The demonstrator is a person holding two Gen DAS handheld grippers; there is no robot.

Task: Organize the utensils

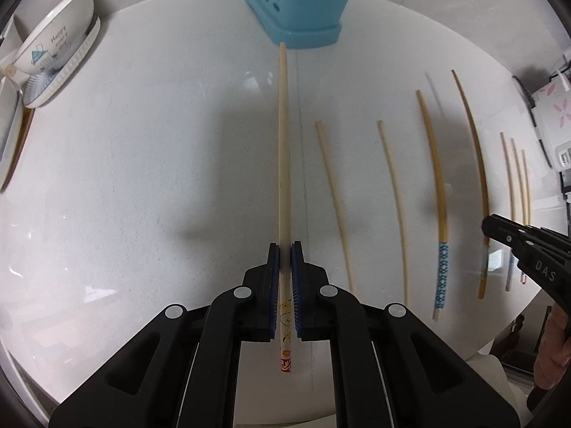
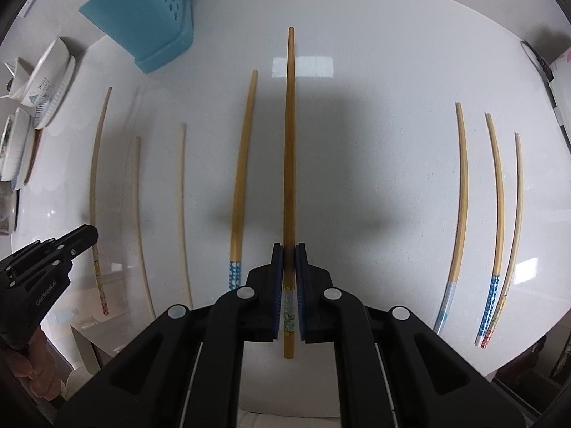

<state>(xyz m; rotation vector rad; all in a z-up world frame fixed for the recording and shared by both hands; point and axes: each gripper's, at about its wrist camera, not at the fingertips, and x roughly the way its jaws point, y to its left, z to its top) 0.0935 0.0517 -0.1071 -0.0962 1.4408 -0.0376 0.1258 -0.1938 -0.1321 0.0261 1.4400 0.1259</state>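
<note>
My left gripper is shut on a pale chopstick with a red and yellow patterned end, whose tip points at the blue perforated utensil holder. My right gripper is shut on a darker amber chopstick with a green flower band. Several other chopsticks lie in a row on the white table: a blue-banded one just left of my right gripper, pale ones further left, and three to the right. The left gripper also shows in the right wrist view, the right one in the left wrist view.
A white bowl reading "Happy every day" sits on stacked plates at the far left. The blue holder holds some utensils at the back. The table edge curves close on the right, with an appliance beyond.
</note>
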